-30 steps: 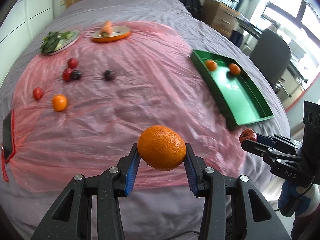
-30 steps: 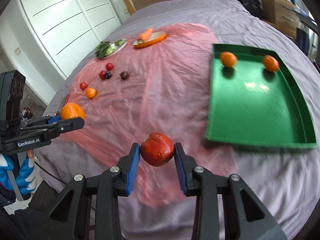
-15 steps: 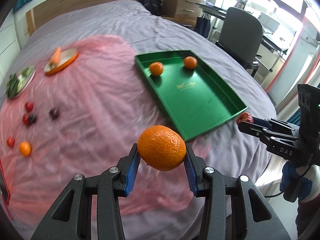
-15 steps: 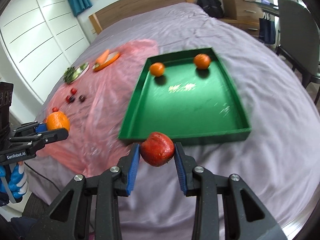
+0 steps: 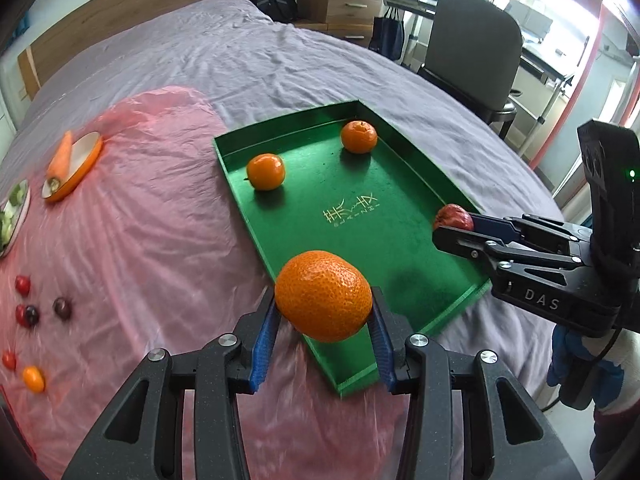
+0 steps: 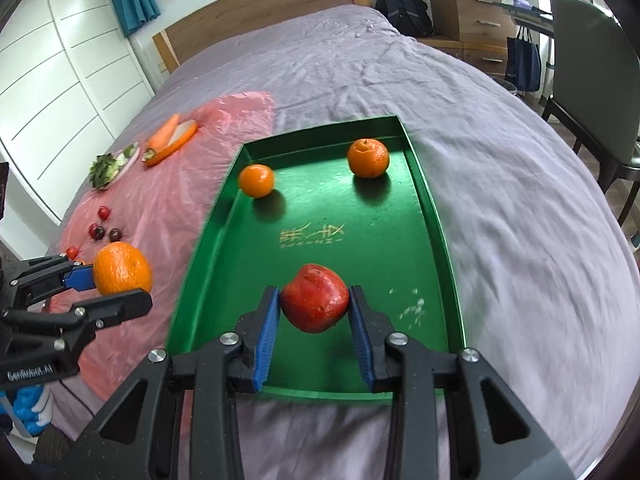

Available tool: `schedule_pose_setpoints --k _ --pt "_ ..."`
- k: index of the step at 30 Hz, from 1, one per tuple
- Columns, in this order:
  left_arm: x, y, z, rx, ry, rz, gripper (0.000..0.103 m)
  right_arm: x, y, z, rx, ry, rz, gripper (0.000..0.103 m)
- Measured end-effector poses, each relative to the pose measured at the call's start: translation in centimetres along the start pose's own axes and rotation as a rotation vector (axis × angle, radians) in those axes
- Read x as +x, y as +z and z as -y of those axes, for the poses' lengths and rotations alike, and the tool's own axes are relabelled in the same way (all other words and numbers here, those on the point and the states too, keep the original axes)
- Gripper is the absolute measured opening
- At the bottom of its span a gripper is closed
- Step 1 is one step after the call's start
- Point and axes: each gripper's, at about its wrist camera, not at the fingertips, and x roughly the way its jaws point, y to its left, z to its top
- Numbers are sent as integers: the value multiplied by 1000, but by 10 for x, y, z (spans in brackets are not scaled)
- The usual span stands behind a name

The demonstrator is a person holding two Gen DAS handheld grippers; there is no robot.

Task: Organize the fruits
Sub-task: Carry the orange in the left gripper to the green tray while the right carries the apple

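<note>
My left gripper [image 5: 323, 312] is shut on a large orange [image 5: 323, 295] and hangs over the near left corner of the green tray [image 5: 400, 248]. My right gripper [image 6: 314, 312] is shut on a red apple [image 6: 314, 297], above the tray's near half [image 6: 434, 216]. Each gripper shows in the other view: the right gripper [image 5: 454, 224] with its apple [image 5: 453, 217] at the tray's right rim, the left gripper [image 6: 116, 280] with its orange [image 6: 122, 268] left of the tray. Two oranges [image 6: 256, 180] [image 6: 367, 158] lie at the tray's far end.
A pink plastic sheet [image 5: 132, 240] covers the purple bed. On it lie small red and dark fruits [image 5: 30, 314], a small orange [image 5: 33, 379], a carrot on an orange plate [image 5: 66, 160] and a plate of greens [image 6: 112, 166]. An office chair [image 5: 476, 52] stands right of the bed.
Both grippers have swung from the pink sheet across to the green tray, each carrying its fruit. The tray now lies directly beneath them; the grips are unchanged.
</note>
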Motion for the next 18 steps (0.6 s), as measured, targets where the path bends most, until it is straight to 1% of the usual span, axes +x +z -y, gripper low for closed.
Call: schedule_pose_setpoints --k 9,18 --pt "48 32 8 13 21 -41 38 43 23 20 5 -53 -39 48" --pt "79 48 -4 -16 39 -65 38 75 43 24 -20 -92 -74 48"
